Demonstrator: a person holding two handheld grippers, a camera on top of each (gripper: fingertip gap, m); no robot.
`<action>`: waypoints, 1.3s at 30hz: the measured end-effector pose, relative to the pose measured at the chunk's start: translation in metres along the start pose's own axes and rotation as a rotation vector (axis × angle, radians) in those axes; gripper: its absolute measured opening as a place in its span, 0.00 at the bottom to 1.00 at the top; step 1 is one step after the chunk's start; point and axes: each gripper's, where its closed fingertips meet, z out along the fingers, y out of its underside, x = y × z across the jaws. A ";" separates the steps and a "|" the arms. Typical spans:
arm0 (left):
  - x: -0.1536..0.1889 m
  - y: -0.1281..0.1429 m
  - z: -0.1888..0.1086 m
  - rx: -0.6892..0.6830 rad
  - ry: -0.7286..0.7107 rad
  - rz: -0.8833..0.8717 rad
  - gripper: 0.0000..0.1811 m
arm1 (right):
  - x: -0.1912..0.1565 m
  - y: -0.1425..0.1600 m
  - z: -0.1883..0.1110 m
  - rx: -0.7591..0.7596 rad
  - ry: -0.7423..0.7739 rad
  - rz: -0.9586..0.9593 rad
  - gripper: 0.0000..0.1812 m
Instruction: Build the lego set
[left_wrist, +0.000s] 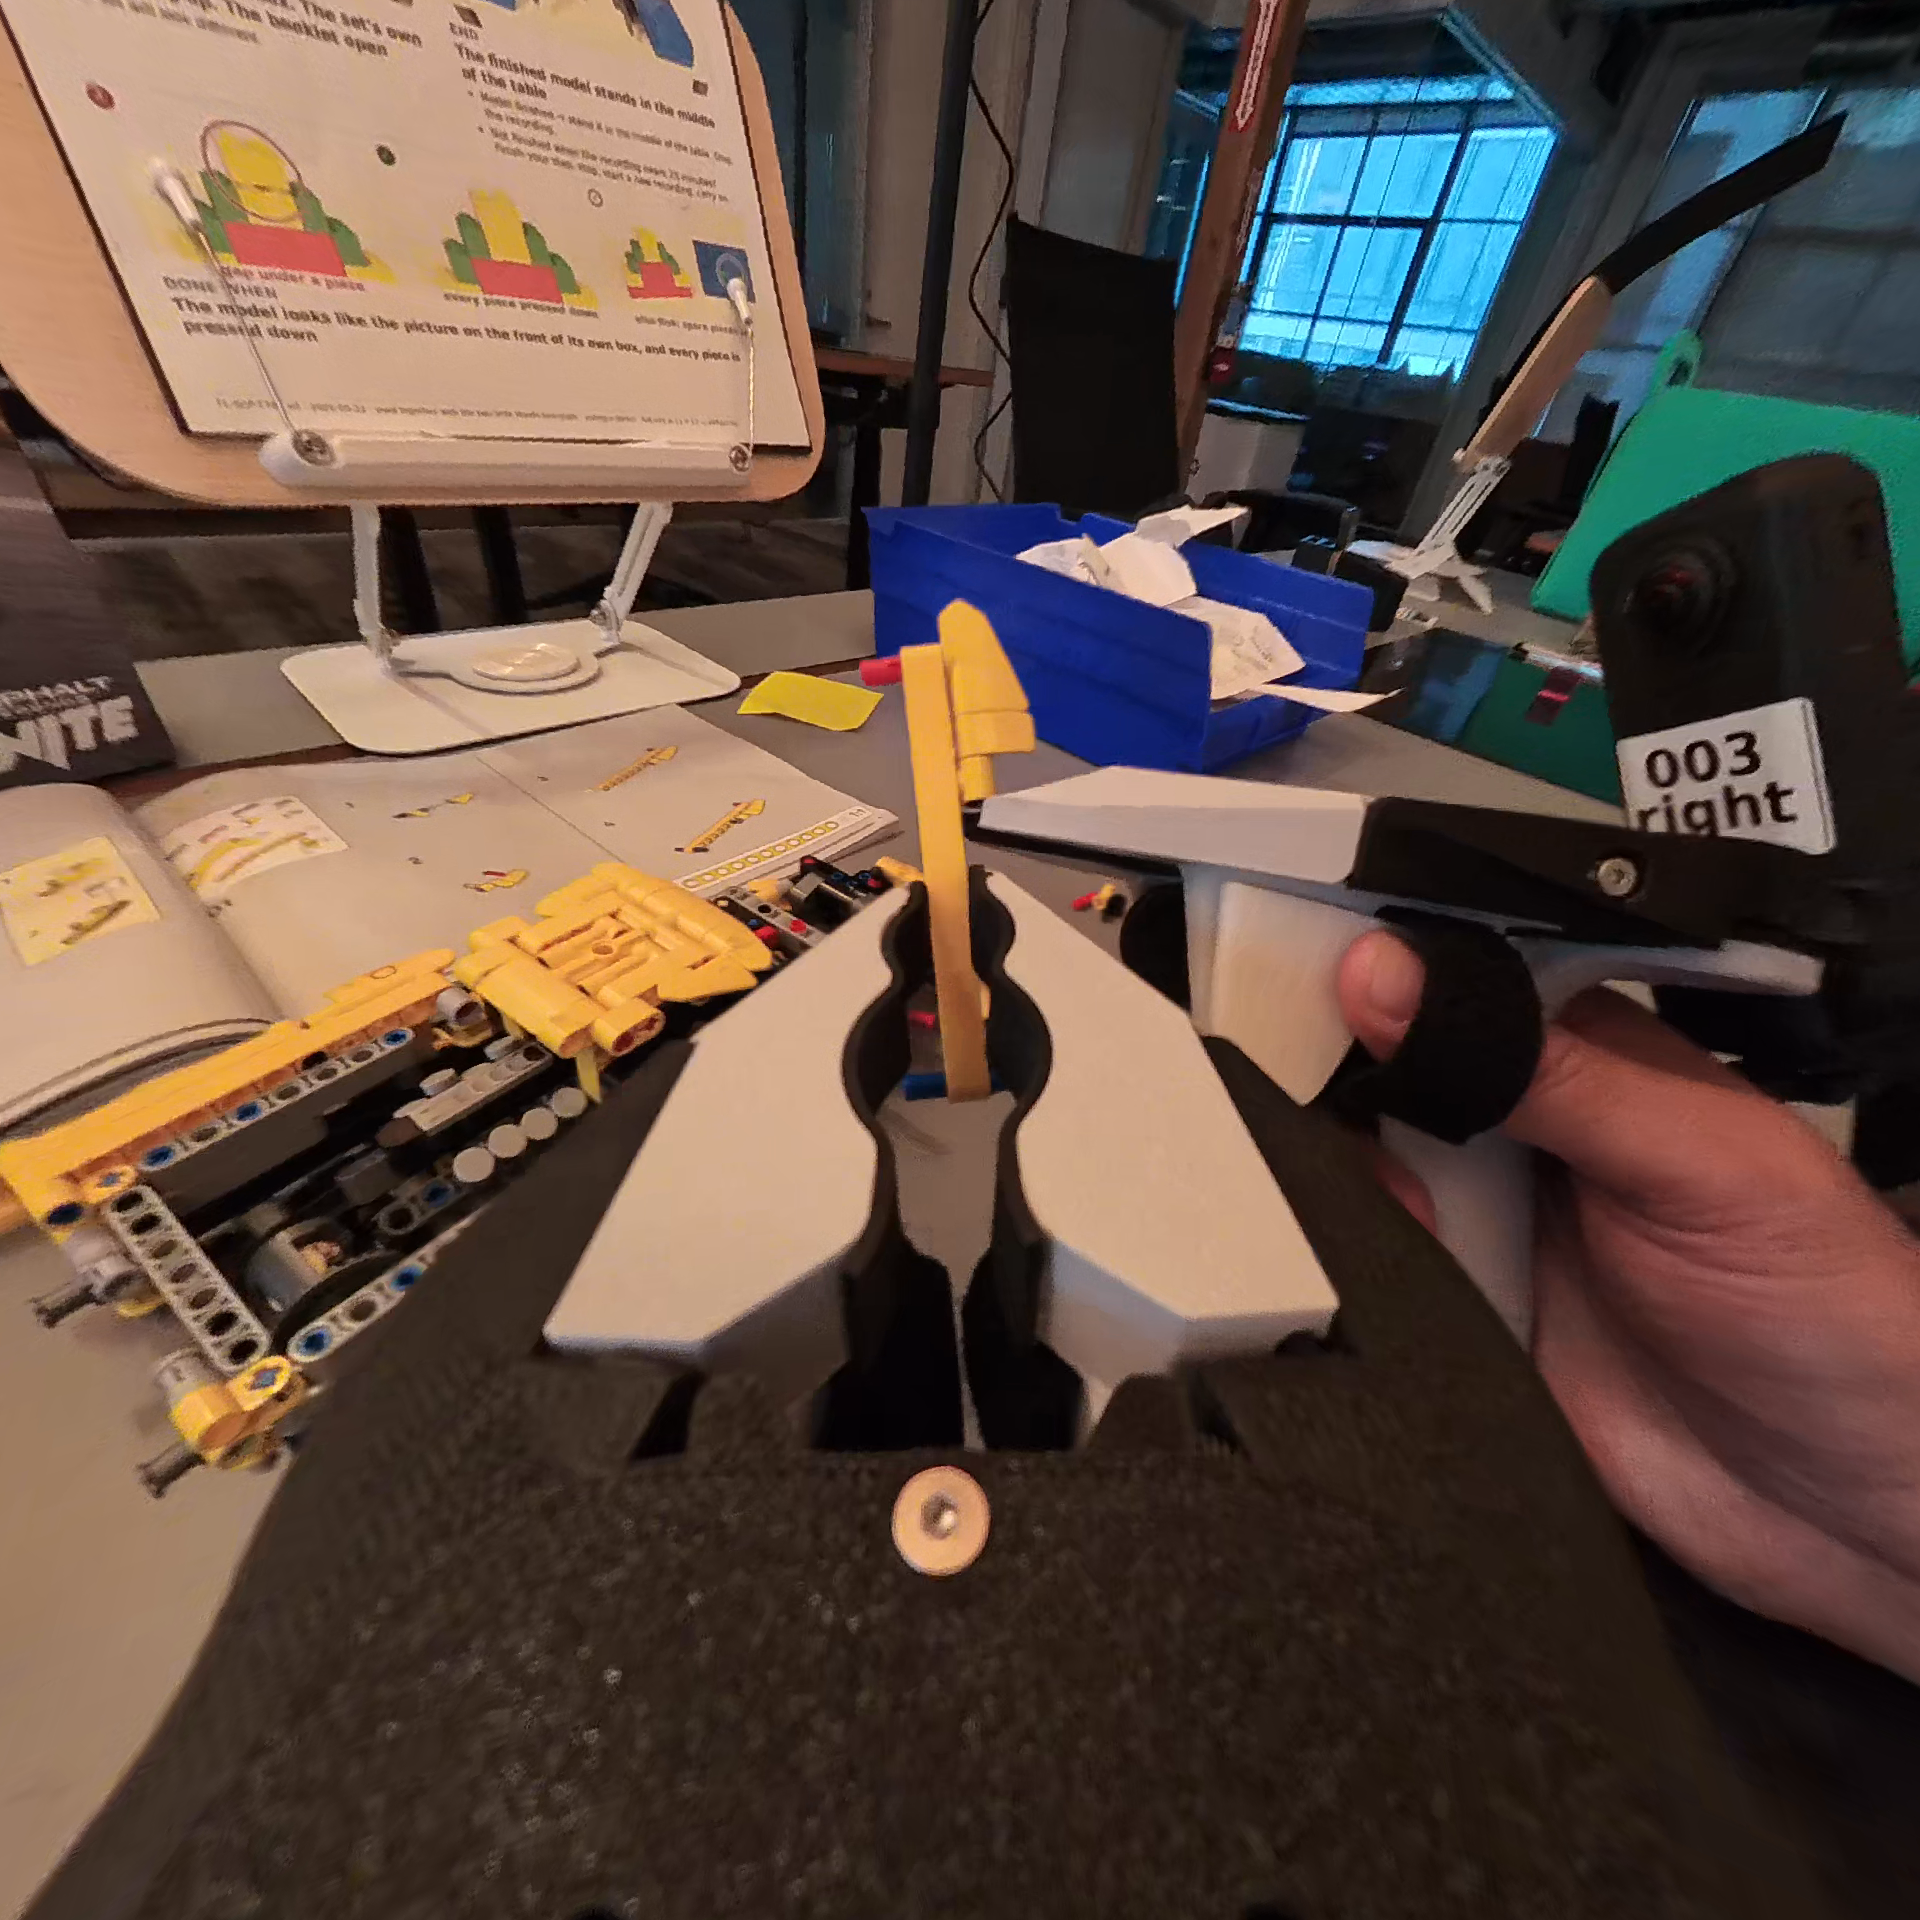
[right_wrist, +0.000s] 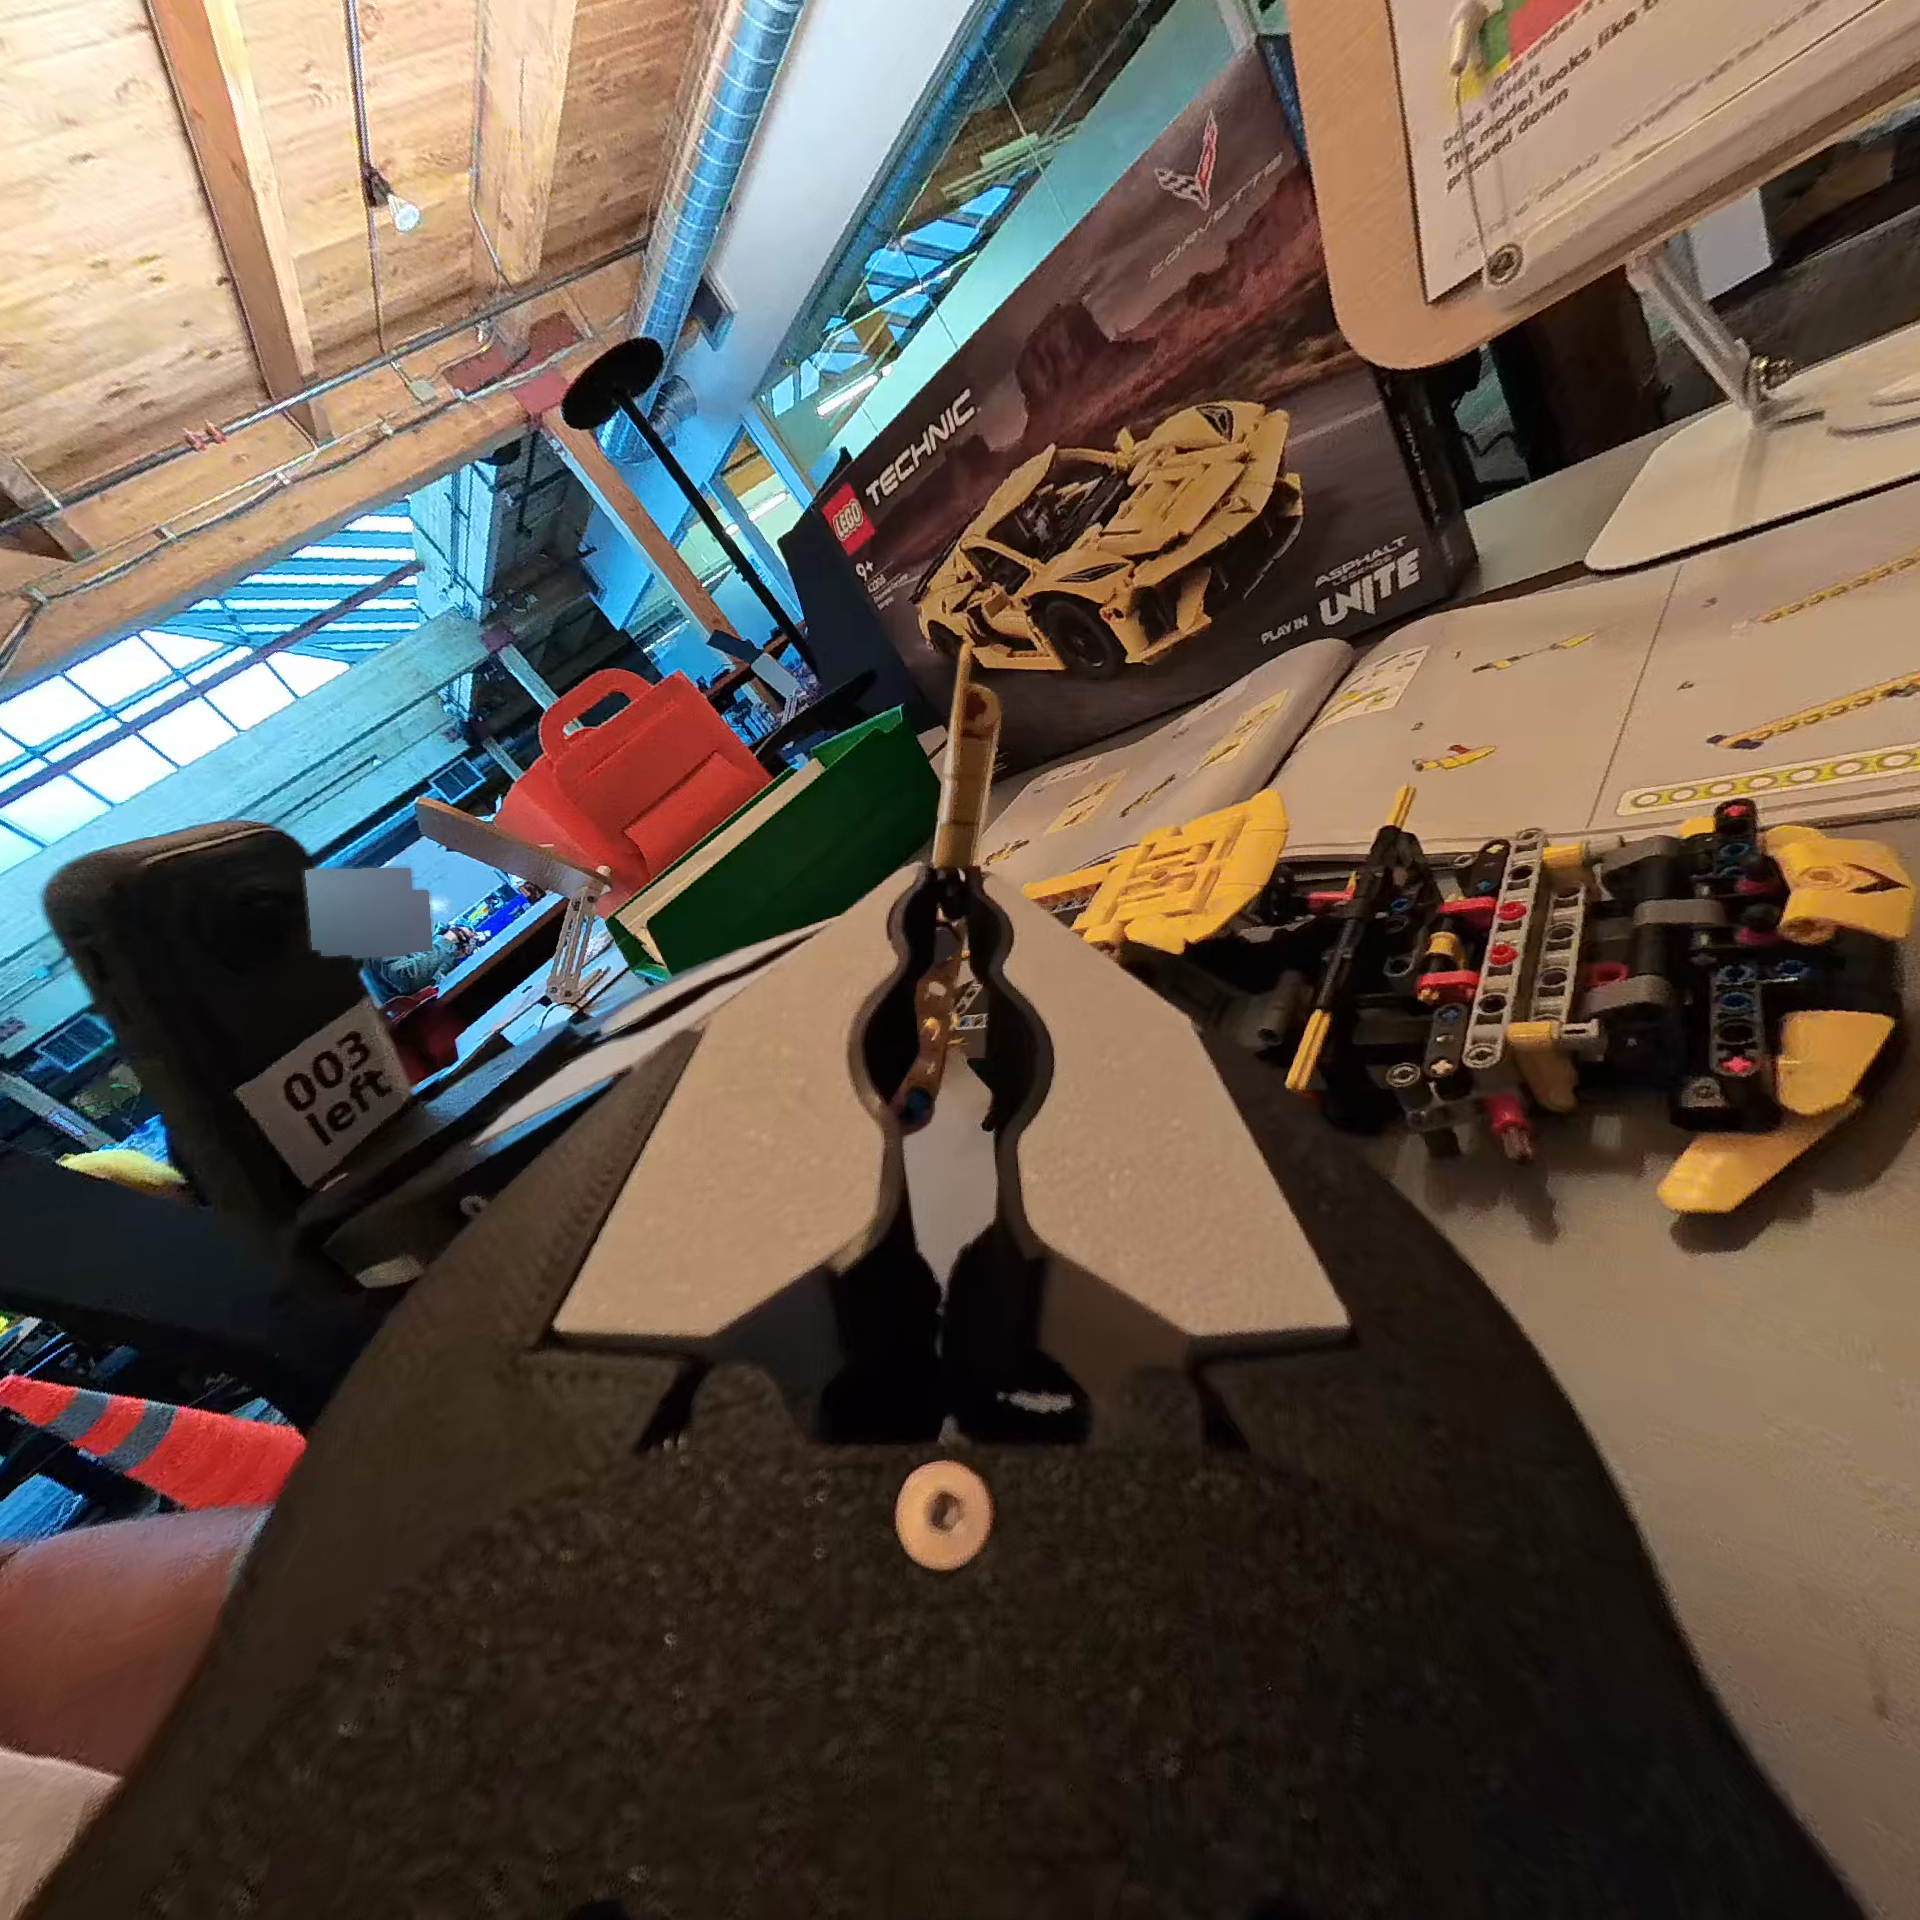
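My left gripper (left_wrist: 948, 883) is shut on the lower part of a long yellow beam assembly (left_wrist: 935, 790), holding it upright above the table. My right gripper (right_wrist: 948, 878) is shut on the same yellow assembly (right_wrist: 961, 769). In the left wrist view it reaches in from the right, fingertips (left_wrist: 992, 821) at the beam just above my left fingers. The partly built yellow and black car chassis (left_wrist: 416, 1060) lies on the table to the left, and shows to the right in the right wrist view (right_wrist: 1558, 997).
The open instruction booklet (left_wrist: 416, 821) lies behind the chassis. A blue bin (left_wrist: 1101, 634) of crumpled bags stands at the back right. A sheet stand (left_wrist: 468, 208) and the set's box (right_wrist: 1143, 468) stand behind. A loose yellow panel (left_wrist: 810, 698) lies near the bin. Less than 4 cm separates the two grippers' tips.
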 end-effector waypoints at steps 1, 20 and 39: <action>0.001 0.000 -0.001 -0.001 -0.008 0.034 0.04 | 0.000 0.000 0.000 -0.003 0.001 -0.008 0.02; 0.009 0.006 -0.002 -0.078 -0.070 0.618 0.03 | 0.002 0.007 -0.010 -0.164 -0.084 0.078 0.02; 0.002 0.120 -0.033 -0.784 0.397 0.609 0.04 | 0.058 0.076 -0.100 -1.125 0.030 -0.658 0.02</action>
